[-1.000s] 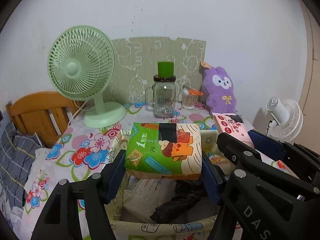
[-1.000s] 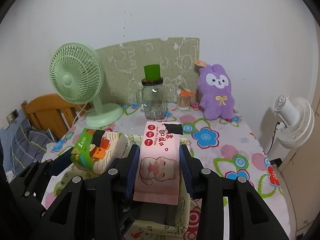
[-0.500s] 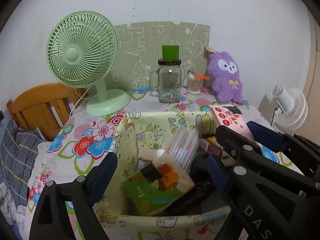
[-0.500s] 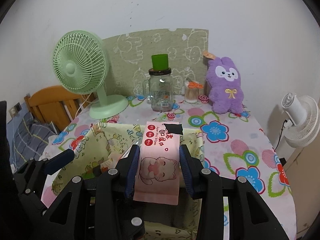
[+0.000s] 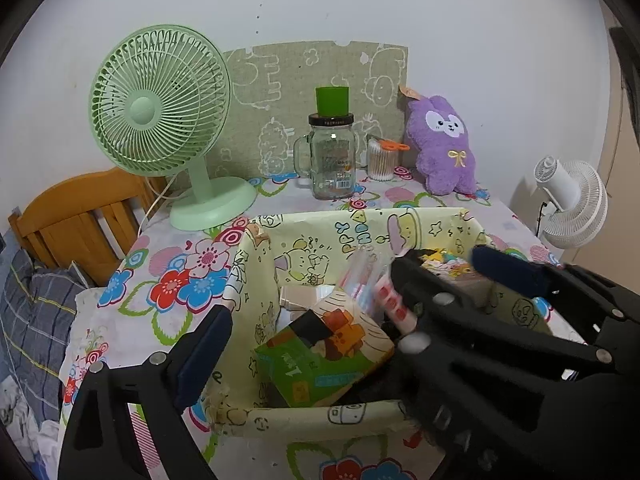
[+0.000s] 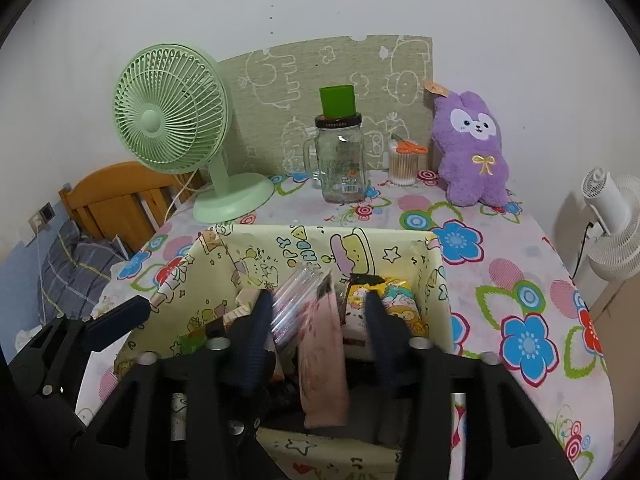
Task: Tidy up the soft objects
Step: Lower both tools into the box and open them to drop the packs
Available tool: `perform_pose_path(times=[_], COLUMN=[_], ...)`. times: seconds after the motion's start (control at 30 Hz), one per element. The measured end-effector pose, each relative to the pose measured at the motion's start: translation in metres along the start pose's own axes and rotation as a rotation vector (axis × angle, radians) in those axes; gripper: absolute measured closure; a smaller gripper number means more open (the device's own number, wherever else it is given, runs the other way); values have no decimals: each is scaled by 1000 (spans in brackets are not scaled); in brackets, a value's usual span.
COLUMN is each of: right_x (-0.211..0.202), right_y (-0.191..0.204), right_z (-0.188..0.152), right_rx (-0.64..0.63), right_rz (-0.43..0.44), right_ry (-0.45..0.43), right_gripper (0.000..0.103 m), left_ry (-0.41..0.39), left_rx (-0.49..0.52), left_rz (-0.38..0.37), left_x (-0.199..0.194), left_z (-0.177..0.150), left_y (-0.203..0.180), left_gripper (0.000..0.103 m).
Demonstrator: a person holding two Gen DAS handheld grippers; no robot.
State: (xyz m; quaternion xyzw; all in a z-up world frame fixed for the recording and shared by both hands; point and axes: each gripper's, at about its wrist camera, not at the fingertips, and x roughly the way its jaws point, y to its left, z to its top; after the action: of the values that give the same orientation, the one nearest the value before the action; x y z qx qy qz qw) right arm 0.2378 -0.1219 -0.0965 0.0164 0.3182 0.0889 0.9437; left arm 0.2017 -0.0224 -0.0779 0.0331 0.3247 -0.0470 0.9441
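On the floral tabletop (image 6: 520,280) sits the yellow cartoon-print bin (image 6: 280,256), stuffed with packs. Green tissue pack (image 5: 324,354) lies inside, between the left gripper (image 5: 304,328)'s released, widening fingers, at twelve o'clock. The right gripper (image 6: 316,322)'s fingers are opening around the pink wipes pack (image 6: 322,354), which is slipping in.

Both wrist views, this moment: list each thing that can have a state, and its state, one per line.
Left gripper: jaws opening, nothing between them.
Right gripper: jaws opening, pink wipes pack between them, blurred.
Green tissue pack: lying tilted in the basket.
Pink wipes pack: inside the basket, on end.
Fabric basket: open-topped, partly filled.
Glass jar: lidded, upright, green cup on top.
Green fan: upright; running or not, cannot tell.
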Motion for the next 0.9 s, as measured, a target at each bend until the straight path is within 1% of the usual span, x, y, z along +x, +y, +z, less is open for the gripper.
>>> perform_pose_path(times=[0.03,0.07,0.27,0.33,0.4,0.6,0.7,0.8,0.9], right_x=[-3,-7,-19,-26,-32,-55,-66,-79,-94], right_y=[0,1,-4,-5,-7,-9,-9,-8,-6], right_z=[-1,-1,-3,-4,-6,-9,-10,-12,-14], right_rx=[-2,-7,3,5,6,4,5,5,-2], right_rz=[-7,-15,-21,-32,-43,-79,-90,-102,-113], right_ry=[-11,-20,-23,-30,-39,-53,-65,-84,-102], right_gripper=[28,26,24,19,17,16,15,10,9], left_ry=[-5,-11,-30,-37,-45,-63,-73,-87,-104], left_rx=[0,1,0,1,4,0,6,11,12], left_rz=[-5,-9,-16,-24,-29,-48,-44,-39,-35], left_x=[-2,-4,-14,-19,-24,-42,-52,-63,-75], left_z=[0,0,-2,-3,-4,-7,-8,-10,-13], left_y=[-1,-1,-8,-11,-14,-22,-25,-27,-27], left_gripper=[7,7,6,6,6,6,6,4,3])
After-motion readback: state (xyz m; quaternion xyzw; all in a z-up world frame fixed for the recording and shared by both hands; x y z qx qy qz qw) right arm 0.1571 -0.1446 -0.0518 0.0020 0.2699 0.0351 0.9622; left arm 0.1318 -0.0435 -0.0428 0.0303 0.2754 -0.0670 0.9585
